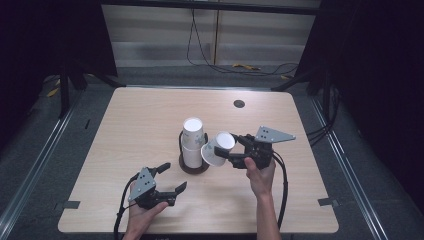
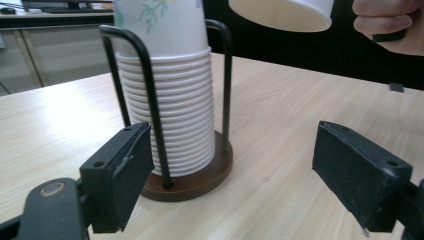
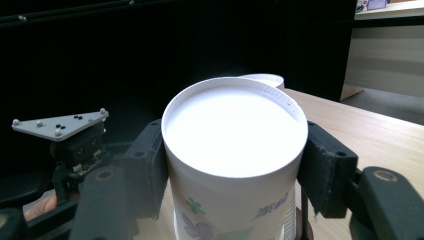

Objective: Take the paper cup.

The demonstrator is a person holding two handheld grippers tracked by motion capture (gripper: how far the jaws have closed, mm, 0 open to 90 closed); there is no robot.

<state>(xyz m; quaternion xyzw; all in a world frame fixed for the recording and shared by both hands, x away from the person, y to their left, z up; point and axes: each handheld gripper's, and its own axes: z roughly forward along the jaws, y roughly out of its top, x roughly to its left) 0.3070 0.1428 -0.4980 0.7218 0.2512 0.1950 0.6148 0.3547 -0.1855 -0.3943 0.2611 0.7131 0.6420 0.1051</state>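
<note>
Cup base hidden between tongs

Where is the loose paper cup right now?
In the high view the paper cup is clamped in the right hand-held gripper, tilted just right of the cup stack in its black wire holder mid-table.

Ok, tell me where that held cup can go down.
Bare wood runs along the table's far edge and both side edges. It is crowded mid-table: the cup stack in its holder, the held cup in the right claw, the left claw just before them.
</note>
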